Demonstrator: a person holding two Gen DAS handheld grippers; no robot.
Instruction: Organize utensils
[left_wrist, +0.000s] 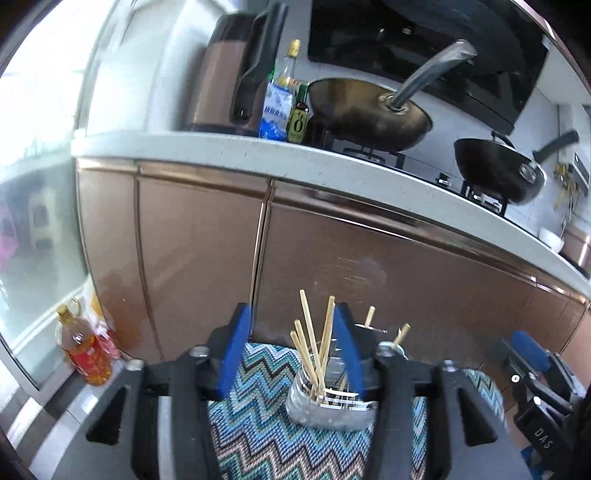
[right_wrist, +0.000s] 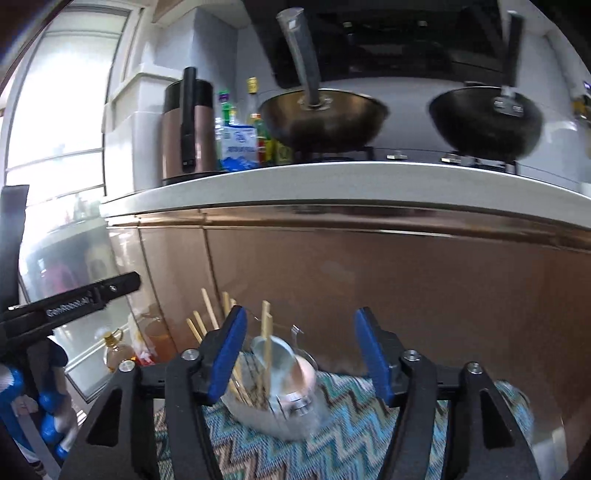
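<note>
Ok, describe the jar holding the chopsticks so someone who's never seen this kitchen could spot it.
Below the copper-coloured cabinet doors lies a blue zigzag-patterned mat. On it stands a clear glass jar. It alone bristles with pale wooden chopsticks; the oil bottle stands off the mat.

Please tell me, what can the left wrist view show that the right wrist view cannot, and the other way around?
Only the left wrist view shows the right gripper at its right edge and a white bowl on the counter. Only the right wrist view shows a metal ladle lying in the glass jar, beside the chopsticks. Both show the jar of chopsticks on the zigzag mat, two woks on the stove, and open jaws.
</note>
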